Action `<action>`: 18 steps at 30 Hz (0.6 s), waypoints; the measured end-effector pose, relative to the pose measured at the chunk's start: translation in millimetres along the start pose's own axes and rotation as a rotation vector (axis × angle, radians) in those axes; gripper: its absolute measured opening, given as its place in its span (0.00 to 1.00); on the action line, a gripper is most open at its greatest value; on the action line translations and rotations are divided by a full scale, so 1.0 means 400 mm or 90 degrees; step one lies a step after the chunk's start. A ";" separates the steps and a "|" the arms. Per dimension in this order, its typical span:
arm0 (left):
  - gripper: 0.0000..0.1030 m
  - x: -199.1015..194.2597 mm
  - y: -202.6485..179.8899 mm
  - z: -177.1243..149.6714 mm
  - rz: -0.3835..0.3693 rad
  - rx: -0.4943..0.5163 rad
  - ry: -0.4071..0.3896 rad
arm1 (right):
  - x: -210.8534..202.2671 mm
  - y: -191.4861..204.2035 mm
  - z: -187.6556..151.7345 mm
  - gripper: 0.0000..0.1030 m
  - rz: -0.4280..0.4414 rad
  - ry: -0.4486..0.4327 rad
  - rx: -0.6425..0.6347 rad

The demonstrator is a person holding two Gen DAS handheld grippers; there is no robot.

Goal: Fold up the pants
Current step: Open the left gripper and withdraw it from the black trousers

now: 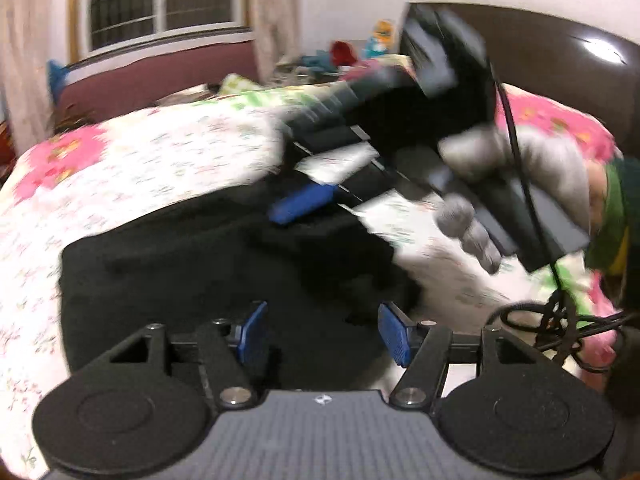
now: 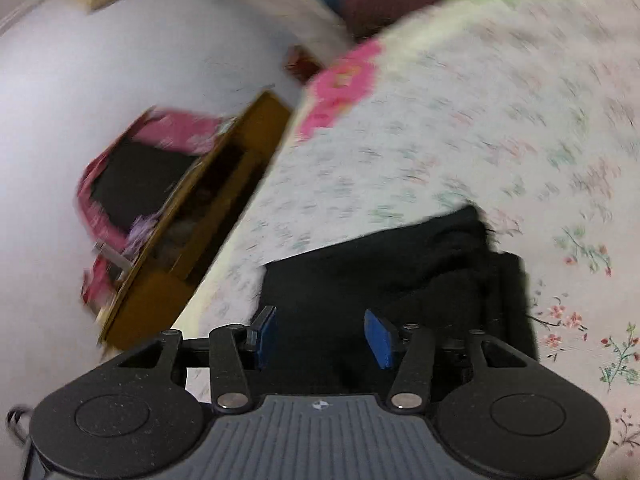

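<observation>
Folded black fabric pants [image 1: 208, 280] on floral bedsheet [image 1: 140, 160], edges motion-blurred; left gripper [image 1: 320, 332] and right gripper [image 2: 320, 336] both parted, gripping nothing.

Home bedroom: beyond the left gripper's fingers lay a bed under a floral bedspread [image 1: 132, 160], with a dark wooden headboard [image 1: 540, 52] up to the right of them and a barred window [image 1: 160, 0] with pale curtains [image 1: 276, 12] far ahead. A cluttered surface of colourful household items [image 1: 352, 56] sat past the bed's far edge. Left of the right gripper's fingers, beside the bed, stood a wooden cabinet [image 2: 208, 216] against a plain white wall [image 2: 120, 60].
</observation>
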State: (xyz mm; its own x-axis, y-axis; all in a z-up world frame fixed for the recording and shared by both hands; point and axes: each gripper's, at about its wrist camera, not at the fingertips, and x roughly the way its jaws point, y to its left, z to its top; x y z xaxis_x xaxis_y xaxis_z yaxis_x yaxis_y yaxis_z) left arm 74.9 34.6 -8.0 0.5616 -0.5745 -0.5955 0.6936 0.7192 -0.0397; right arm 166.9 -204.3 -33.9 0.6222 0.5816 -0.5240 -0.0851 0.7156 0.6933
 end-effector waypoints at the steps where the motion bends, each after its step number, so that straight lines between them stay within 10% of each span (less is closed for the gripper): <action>1: 0.67 0.009 0.026 0.004 0.006 -0.019 -0.003 | 0.014 -0.034 0.009 0.07 -0.020 0.000 0.020; 15: 0.67 0.085 0.193 0.028 0.060 -0.191 0.020 | 0.019 -0.036 0.022 0.00 -0.038 0.023 0.022; 18: 0.68 0.042 0.174 0.029 0.073 -0.190 0.016 | -0.027 0.023 -0.001 0.28 -0.031 0.007 -0.012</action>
State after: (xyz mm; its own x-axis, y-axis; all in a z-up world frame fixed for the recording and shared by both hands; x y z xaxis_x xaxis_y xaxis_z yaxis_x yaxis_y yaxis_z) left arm 138.0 70.5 -11.6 0.6146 -0.4767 -0.6285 0.4623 0.8632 -0.2026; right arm 158.9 -203.7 -22.1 0.6176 0.5502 -0.5620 -0.0697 0.7501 0.6577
